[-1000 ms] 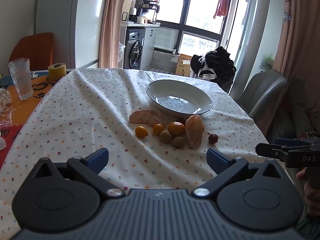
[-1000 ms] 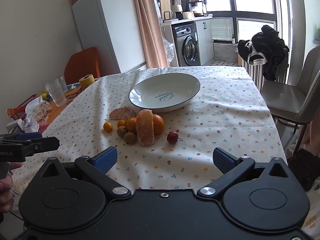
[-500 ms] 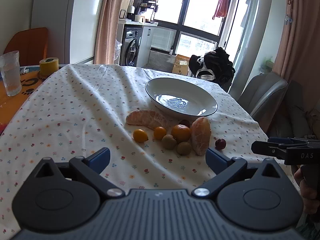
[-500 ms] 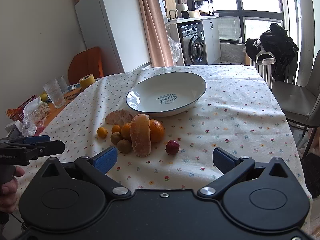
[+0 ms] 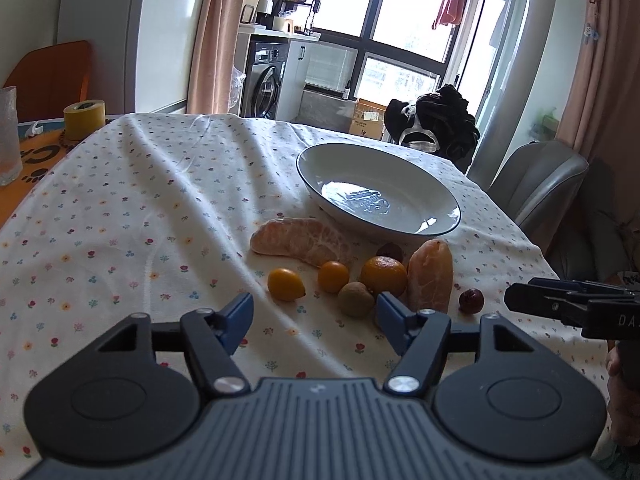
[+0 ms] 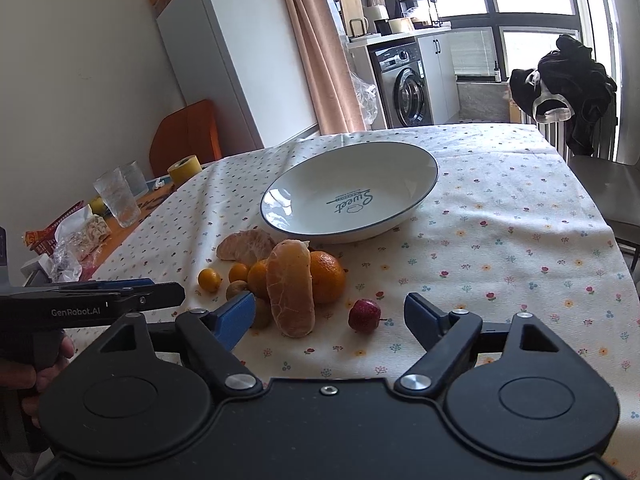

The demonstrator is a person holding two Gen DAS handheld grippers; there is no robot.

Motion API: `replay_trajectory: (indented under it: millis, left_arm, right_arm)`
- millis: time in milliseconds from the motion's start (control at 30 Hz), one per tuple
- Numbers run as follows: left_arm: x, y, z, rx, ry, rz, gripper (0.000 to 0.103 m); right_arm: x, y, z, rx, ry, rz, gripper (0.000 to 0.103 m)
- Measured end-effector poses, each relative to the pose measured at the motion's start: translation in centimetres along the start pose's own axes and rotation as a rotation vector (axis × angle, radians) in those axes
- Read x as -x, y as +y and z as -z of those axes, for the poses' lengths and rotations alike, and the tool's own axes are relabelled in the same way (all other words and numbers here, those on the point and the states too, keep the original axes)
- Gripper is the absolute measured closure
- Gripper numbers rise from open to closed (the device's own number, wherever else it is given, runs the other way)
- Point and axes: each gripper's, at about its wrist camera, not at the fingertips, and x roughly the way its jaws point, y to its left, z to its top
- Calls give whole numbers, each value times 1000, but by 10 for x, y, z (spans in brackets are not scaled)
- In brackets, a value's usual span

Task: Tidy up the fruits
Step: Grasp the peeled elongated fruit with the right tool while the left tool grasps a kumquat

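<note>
Fingers point(image 5: 240, 316) spread wide on your left gripper point(image 5: 314, 314), nothing between them, and the same on your right gripper point(image 6: 330, 314): blue pads apart, empty, both hanging low over the near edge of the worktop point(image 5: 120, 216). The fruit is bunched in front of you on the flowered cloth, just this side of the white bowl point(image 6: 420, 196), which sits empty. Left gripper, you're lined up on the small brownish round fruit point(image 5: 355, 299), with the orange point(image 5: 384, 276) just behind it and two little yellow-orange fruits point(image 5: 286, 284) off to the side. Right gripper, the little red fruit point(image 6: 365, 316) lies alone and clear of the pile, and that looks like your easiest first pick. The peeled citrus half point(image 6: 291, 288) standing on end leans against the orange, so I'd leave it until its neighbours are gone, or it may topple and roll the small ones. Come down level, straddle one fruit only, and close gently: peeled flesh will likely bruise and squash. Another peeled piece point(image 5: 300, 240) lies nearest the bowl's rim. Mind your own two grippers, they're close together here.
</note>
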Motion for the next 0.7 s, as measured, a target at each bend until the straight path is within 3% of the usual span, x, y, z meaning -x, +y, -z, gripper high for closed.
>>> replay_trajectory:
  millis: [333, 700]
  left_arm:
    - [-28, 9, -5, 16, 32, -16, 50]
    - [-53, 13, -13, 1, 44, -33, 52]
  right_arm:
    - [-30, 11, -4, -3, 44, -59, 47]
    - [-54, 20, -6, 7, 75, -51, 49]
